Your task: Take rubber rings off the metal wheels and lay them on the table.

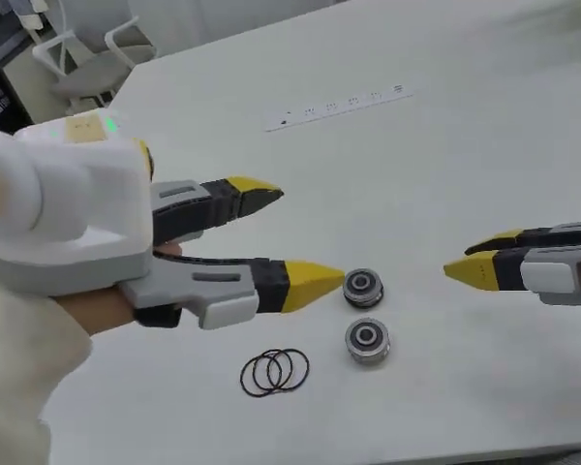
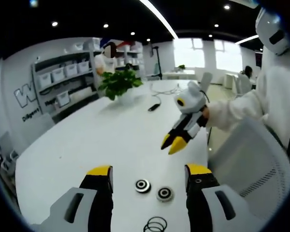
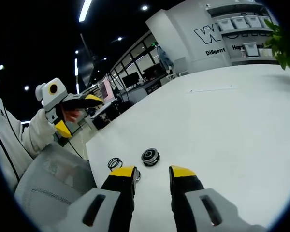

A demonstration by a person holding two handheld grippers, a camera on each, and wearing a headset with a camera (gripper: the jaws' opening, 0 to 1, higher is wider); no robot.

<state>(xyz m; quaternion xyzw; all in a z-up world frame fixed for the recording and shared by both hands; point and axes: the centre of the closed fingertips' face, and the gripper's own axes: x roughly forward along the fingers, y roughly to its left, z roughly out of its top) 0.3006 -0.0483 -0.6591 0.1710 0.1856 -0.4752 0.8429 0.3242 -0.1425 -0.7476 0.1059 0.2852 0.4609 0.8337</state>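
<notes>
The white worktop (image 1: 436, 174) carries a power strip (image 1: 339, 105) toward its far edge, and an office chair (image 1: 97, 58) stands past the far left corner. The room behind has shelves (image 2: 63, 77) of bins, a plant (image 2: 118, 82) and ceiling lights.

Toward the near edge, the far wheel (image 1: 363, 288) and near wheel (image 1: 368, 341) lie flat with bores pointing up, lined up from near edge to far. The rings (image 1: 274, 371) lie flat and overlapping, left of the near wheel.

The left gripper (image 1: 308, 236) has its fingers spread wide and empty, one tip just beside the far wheel. The right gripper (image 1: 460, 260) hangs right of the wheels, fingers parted narrowly, empty.
</notes>
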